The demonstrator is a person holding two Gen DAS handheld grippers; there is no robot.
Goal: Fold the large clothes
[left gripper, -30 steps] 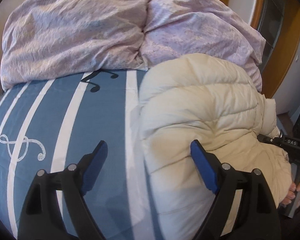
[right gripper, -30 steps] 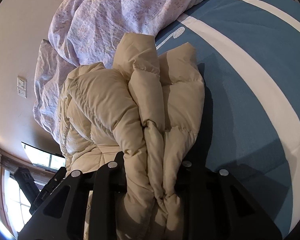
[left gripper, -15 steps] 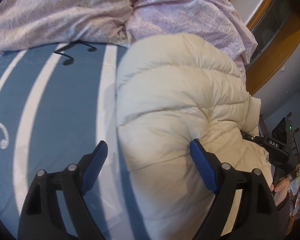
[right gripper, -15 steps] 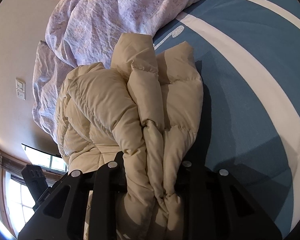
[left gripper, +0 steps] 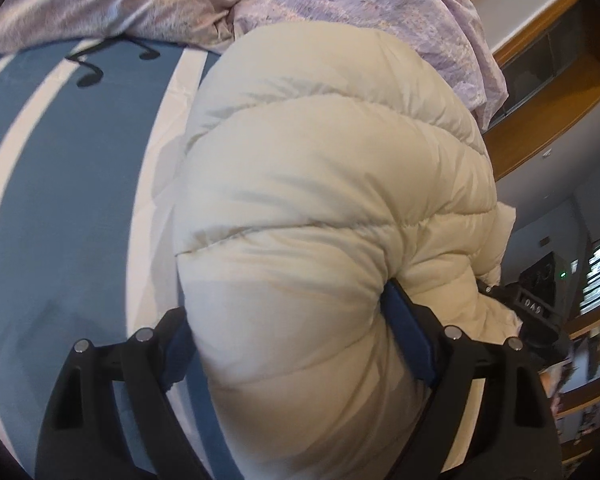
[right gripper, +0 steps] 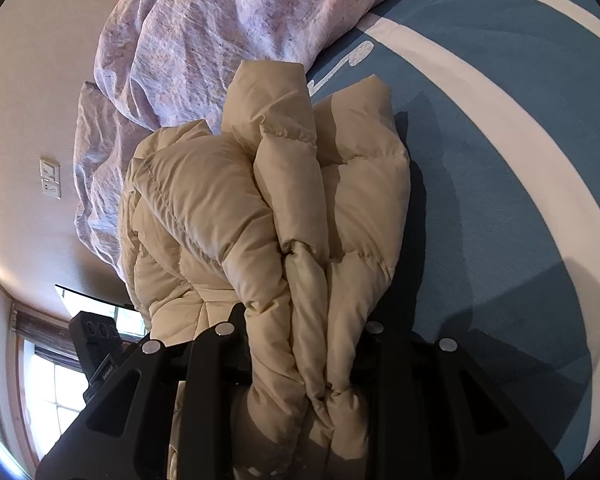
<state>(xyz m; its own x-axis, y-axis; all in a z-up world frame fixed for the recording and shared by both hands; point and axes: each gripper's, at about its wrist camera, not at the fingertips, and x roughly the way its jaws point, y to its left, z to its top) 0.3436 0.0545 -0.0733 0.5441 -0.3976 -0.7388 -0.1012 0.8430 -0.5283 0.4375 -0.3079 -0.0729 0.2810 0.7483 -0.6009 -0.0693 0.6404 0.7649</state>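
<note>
While the right gripper (right gripper: 300,344) is pinching a bunched edge of the cream puffer jacket (left gripper: 324,208) lying on the striped bed sheet (left gripper: 60,200), the left gripper (left gripper: 288,332) is straddling its near fold, wide apart, not yet clamping.

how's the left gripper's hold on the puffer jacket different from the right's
The left gripper is spread wide around a fat bulge of the cream puffer jacket; the right gripper is clamped tight on bunched layers. Left's blue pads show; right's are buried in fabric. Both grippers touch the jacket.
</note>
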